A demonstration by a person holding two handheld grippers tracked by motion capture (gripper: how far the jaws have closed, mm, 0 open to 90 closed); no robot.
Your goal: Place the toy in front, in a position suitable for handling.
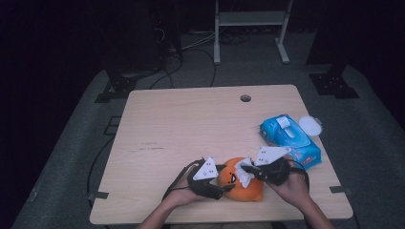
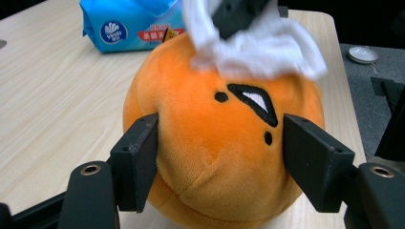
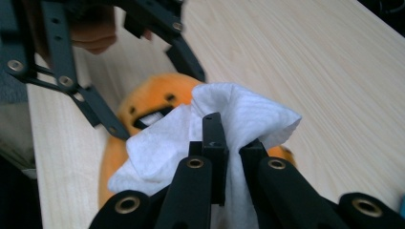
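While the left tongs (image 2: 217, 162) clamp the orange plush ball (image 2: 224, 148) by its sides at the counter's (image 1: 191, 124) near edge, the right tongs (image 3: 229, 143) pinch a white wipe (image 3: 248, 119) against its top; it looks soft, light, squashy; hold it low across the middle.

Plush toys: you have one, an orange plush (image 1: 243, 183) with a face, on the worktop (image 1: 191, 124).
Wipes: one white wipe (image 3: 239, 119), which your right gripper (image 3: 229, 143) pinches.
Wipe packs: one blue pack (image 1: 291, 140).
Lids: one round white lid (image 1: 310, 125) beside the pack.
Grippers: two, your left gripper (image 2: 219, 157) and your right, each with two black fingers (image 2: 138, 160).
Worktops: one, with one round hole (image 1: 245, 98).
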